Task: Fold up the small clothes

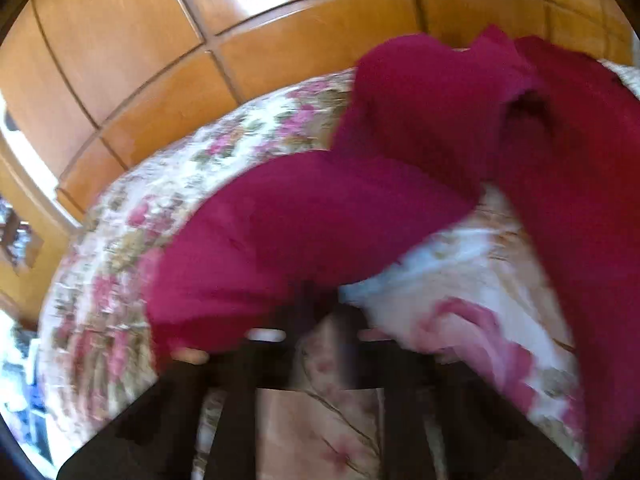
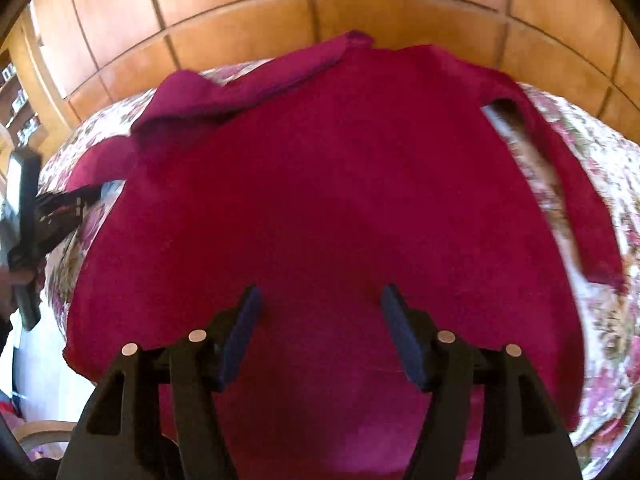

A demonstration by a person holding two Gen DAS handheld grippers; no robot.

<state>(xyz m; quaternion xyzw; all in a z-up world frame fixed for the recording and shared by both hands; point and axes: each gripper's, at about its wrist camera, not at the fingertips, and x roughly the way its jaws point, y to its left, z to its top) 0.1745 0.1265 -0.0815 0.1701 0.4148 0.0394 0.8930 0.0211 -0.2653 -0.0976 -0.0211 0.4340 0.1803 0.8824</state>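
A dark red long-sleeved top [image 2: 320, 184] lies spread on a floral bedspread [image 2: 600, 320]. My right gripper [image 2: 320, 304] is open and empty, hovering over the top's lower body. Its left sleeve [image 2: 248, 84] is lifted and folded across toward the collar. In the blurred left wrist view my left gripper [image 1: 324, 312] is shut on the sleeve [image 1: 304, 232] near its cuff, holding it just above the bed. The left gripper also shows at the left edge of the right wrist view [image 2: 80, 200]. The right sleeve [image 2: 568, 184] lies flat down the right side.
A wooden panelled wardrobe [image 2: 320, 4] stands behind the bed. The bed's left edge [image 1: 68, 280] drops to the floor, where a chair [image 2: 44, 432] and shelves [image 2: 20, 92] stand.
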